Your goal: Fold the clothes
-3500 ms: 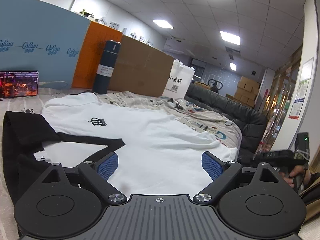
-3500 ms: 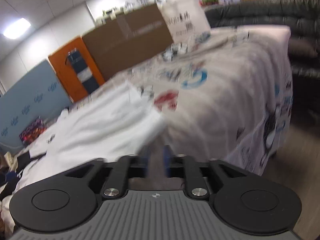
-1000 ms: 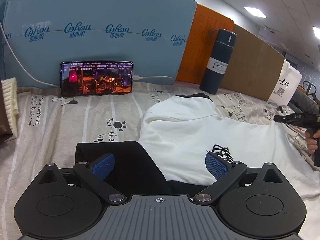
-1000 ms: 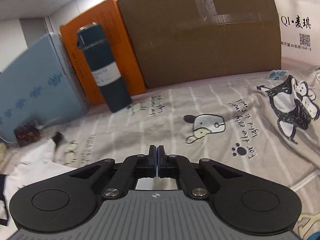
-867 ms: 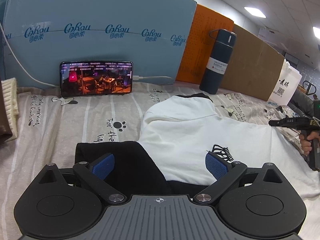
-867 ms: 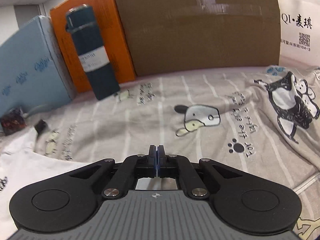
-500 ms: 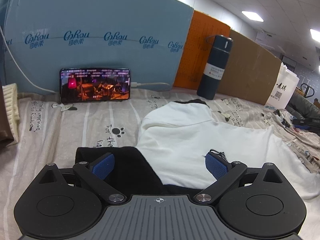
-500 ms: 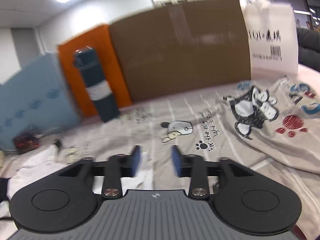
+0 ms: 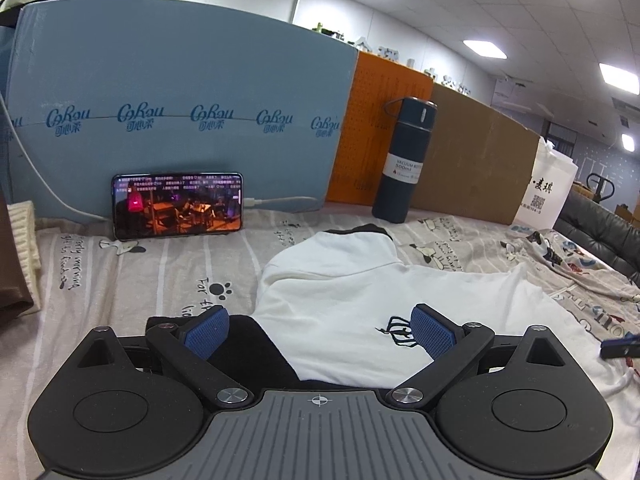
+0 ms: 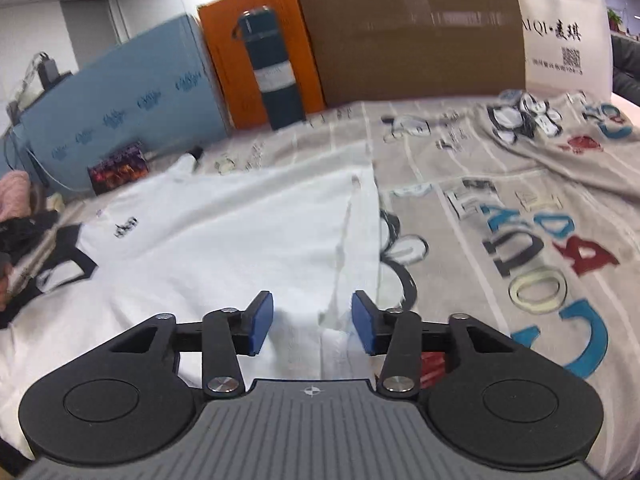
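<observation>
Left gripper (image 9: 318, 330) sits low in the left wrist view w/ its blue pads wide apart & nothing pinched. Under it lies the white cotton shirt with black sleeve trim (image 9: 360, 304), flat on the grey striped bed sheet with cartoon prints (image 9: 160, 276). Its black sleeve (image 9: 244, 344) is by the left pad; a little crown logo is by the right pad. Bare sheet is open to the left of the shirt. At the back edge stand a blue foam board (image 9: 180, 92) that says "CoRou" many times, an orange pegboard (image 9: 380, 128), a dark blue metal flask (image 9: 404, 164) w/ a label "VACUUM", a brown cardboard sheet (image 9: 472, 160) & a white paper bag (image 9: 548, 188) w/ a QR code. A lit phone (image 9: 178, 206) leans on the blue board.

Right wrist view, a bit blurry: right gripper (image 10: 312, 322) has its pads partly apart & closing in, over the shirt's right side edge; a cloth fold lies between them but they don't press it. Right of that edge, lots of open sheet w/ big letters I can't read whole. Bag says "QI".
</observation>
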`<state>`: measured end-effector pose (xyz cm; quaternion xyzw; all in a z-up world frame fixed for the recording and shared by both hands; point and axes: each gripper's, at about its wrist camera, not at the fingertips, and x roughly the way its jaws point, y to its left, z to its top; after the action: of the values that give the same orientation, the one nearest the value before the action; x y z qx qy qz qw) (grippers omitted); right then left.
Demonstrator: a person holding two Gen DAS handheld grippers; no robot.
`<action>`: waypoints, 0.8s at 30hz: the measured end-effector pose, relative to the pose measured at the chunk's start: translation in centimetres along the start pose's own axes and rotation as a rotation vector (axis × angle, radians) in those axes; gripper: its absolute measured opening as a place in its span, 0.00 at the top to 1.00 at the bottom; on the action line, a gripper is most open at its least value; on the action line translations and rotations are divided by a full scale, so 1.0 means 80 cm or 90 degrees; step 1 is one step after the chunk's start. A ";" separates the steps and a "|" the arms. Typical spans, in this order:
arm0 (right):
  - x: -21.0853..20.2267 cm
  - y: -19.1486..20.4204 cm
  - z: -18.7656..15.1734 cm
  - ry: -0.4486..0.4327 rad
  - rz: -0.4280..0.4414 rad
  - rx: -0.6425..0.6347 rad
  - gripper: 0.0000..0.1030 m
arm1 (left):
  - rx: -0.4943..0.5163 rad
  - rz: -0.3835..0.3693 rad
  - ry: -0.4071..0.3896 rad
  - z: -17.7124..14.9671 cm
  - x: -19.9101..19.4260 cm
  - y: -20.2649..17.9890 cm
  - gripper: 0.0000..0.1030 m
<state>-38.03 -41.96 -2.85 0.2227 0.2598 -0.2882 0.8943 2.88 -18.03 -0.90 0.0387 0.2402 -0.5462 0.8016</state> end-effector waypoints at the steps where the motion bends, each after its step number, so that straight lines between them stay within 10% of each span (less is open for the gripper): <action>1: -0.002 0.000 -0.004 -0.006 -0.001 -0.001 0.82 | -0.004 0.000 -0.002 0.000 -0.001 0.001 0.04; 3: -0.016 0.004 -0.010 -0.031 0.006 -0.011 0.96 | -0.011 0.000 -0.003 0.000 -0.001 0.004 0.04; 17: -0.057 -0.007 -0.035 -0.084 -0.026 0.059 0.96 | -0.001 -0.008 -0.006 -0.001 -0.002 0.000 0.04; 24: -0.101 -0.003 -0.059 -0.099 -0.006 0.045 0.62 | 0.016 -0.034 -0.016 -0.001 -0.009 -0.010 0.04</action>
<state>-45.40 -36.28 -1.76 0.2300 0.1801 -0.3178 0.9020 1.95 -17.69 -0.47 0.0355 0.2242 -0.5705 0.7893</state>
